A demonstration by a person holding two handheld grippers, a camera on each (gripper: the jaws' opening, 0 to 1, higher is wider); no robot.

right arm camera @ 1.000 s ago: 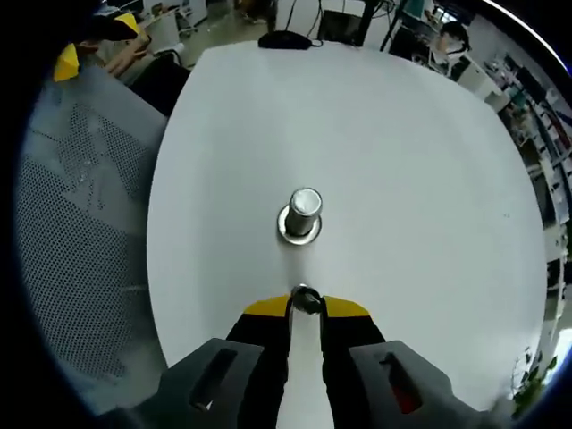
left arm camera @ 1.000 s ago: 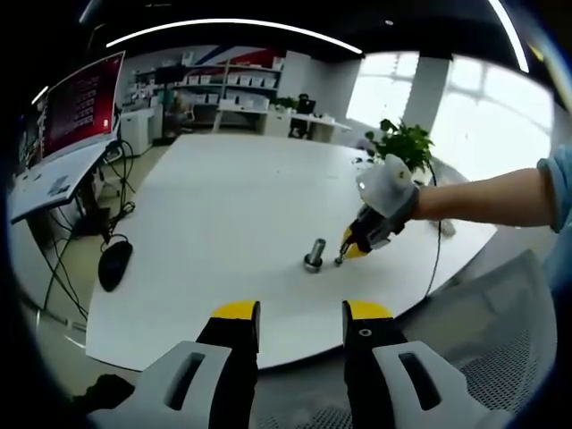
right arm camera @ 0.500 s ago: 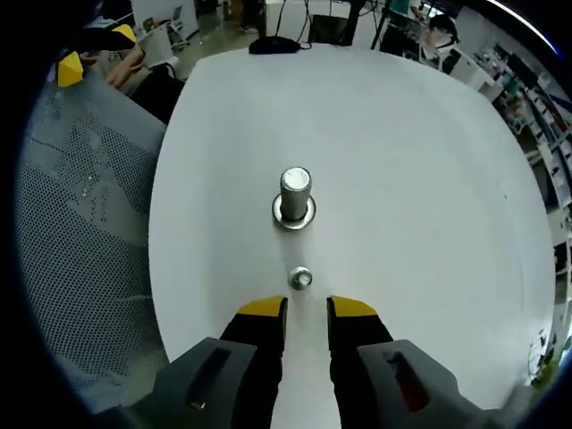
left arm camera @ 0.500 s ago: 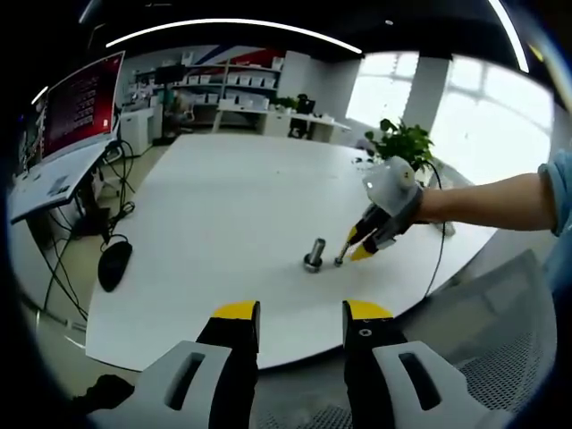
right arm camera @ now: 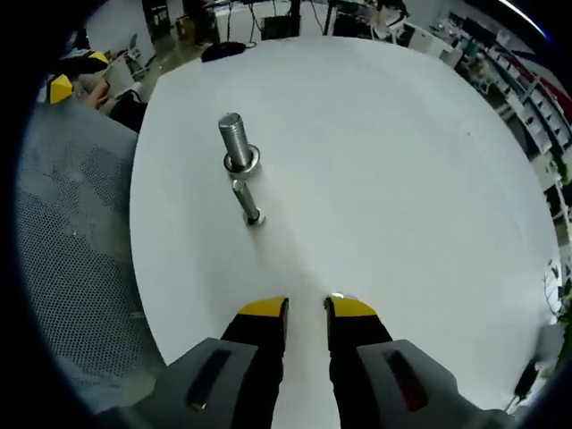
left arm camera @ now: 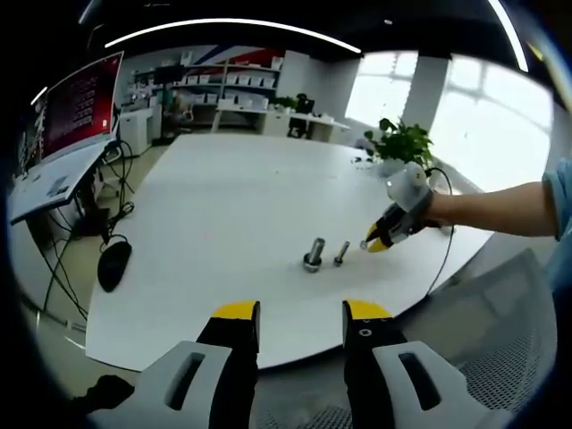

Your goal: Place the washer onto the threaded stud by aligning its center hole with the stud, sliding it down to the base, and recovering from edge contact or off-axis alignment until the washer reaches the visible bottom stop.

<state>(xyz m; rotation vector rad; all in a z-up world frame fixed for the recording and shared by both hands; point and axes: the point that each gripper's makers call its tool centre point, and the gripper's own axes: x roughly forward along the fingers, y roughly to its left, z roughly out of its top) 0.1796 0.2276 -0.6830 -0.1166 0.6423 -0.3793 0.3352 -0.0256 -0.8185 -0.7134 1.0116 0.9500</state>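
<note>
The left tool point(left arm camera: 299, 323) hangs back off the near edge of the surface point(left arm camera: 223, 206), its jaws parted by a clear gap with nothing between them, so it looks to have no part in the work at this point. Further right, close to that near edge, the threaded stud point(left arm camera: 314, 254) stands upright. In the right gripper view the threaded stud point(right arm camera: 233, 140) carries a flat ring point(right arm camera: 243, 164) around its foot, lying level on the surface point(right arm camera: 384, 161). That ring may be the washer sitting at the bottom stop, but I cannot tell whether it is a loose washer or the stud's own flange. Just beside the stud, and apart from it, stands a small metal piece point(left arm camera: 340, 255), a thin shank on a wider foot point(right arm camera: 248, 204); it is on the surface, not on the stud. To the right again the right tool point(left arm camera: 373, 244), held in a hand point(left arm camera: 438, 207), sits a little clear of that piece, low over the surface. In its own view the right tool point(right arm camera: 305, 310) has its jaws a narrow gap apart and grips nothing. My reading is that, if the ring is the washer, the seating is done and only withdrawal is left. If the small piece is what belongs on the stud, it has yet to be picked up, centred and slid down.
</note>
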